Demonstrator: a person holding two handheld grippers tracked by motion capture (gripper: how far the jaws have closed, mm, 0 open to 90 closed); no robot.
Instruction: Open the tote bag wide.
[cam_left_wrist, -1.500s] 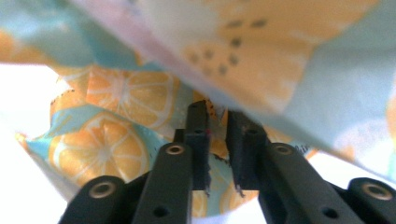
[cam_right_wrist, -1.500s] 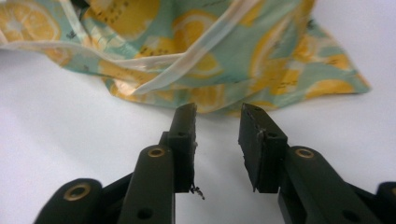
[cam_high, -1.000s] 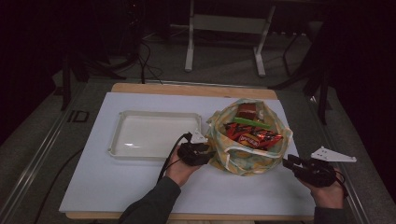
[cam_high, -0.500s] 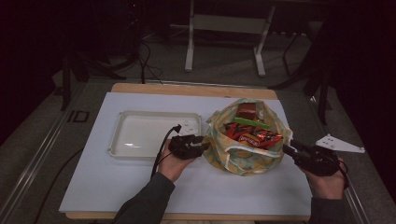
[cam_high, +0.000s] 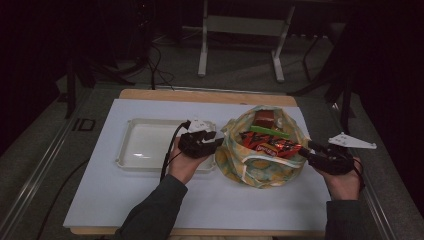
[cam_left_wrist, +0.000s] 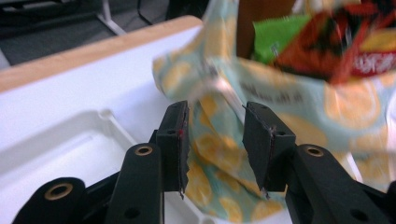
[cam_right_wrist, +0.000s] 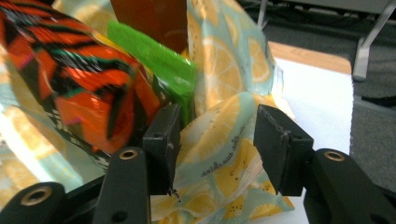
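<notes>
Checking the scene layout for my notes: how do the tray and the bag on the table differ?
The tray is plain white, rigid, flat and empty; the bag is soft fabric printed with lemon slices, bulging and stuffed with snack packets. The tray lies left of the left gripper; the bag sits between both grippers. Both rest on the white table sheet.

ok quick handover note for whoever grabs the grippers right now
Left gripper: jaws part open around the bag rim fabric, no firm pinch visible.
Right gripper: jaws have just been opening; bag fabric lies loose between them, pads not pressing.
Bag sits on the white mat, full of snack packets, right of the white tray.
Done: bag rim spread open.
Left: probably moving snacks to the tray; none there yet.
</notes>
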